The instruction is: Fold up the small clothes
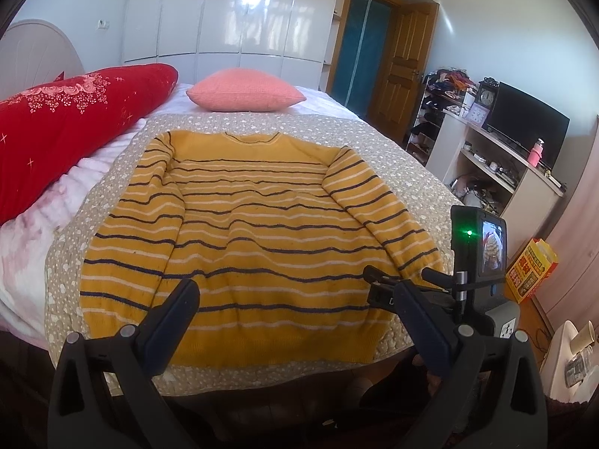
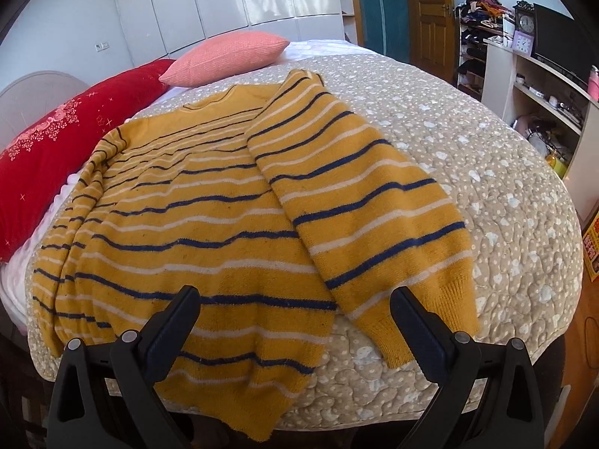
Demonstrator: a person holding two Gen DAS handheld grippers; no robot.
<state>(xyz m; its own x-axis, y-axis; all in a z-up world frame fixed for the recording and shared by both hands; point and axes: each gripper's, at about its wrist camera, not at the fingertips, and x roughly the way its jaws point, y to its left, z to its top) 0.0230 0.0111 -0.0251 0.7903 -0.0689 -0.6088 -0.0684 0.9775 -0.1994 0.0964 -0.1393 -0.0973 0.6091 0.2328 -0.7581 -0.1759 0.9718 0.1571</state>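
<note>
A yellow sweater (image 1: 254, 232) with dark blue and white stripes lies flat on the bed, neck away from me, hem near the front edge. Both sleeves lie down along its sides. My left gripper (image 1: 295, 292) is open and empty, hovering over the hem. My right gripper (image 2: 295, 299) is open and empty, above the hem's right corner, with the right sleeve (image 2: 359, 194) and its cuff just ahead. The sweater (image 2: 194, 232) fills the right wrist view. The right gripper also shows in the left wrist view (image 1: 404, 280), beside the right cuff.
A beige dotted quilt (image 1: 393, 157) covers the bed. A red bolster (image 1: 67, 119) lies at the left, a pink cushion (image 1: 243, 89) at the head. A white shelf unit (image 1: 498, 164) with a TV stands at the right, and a yellow box (image 1: 531, 269) on the floor.
</note>
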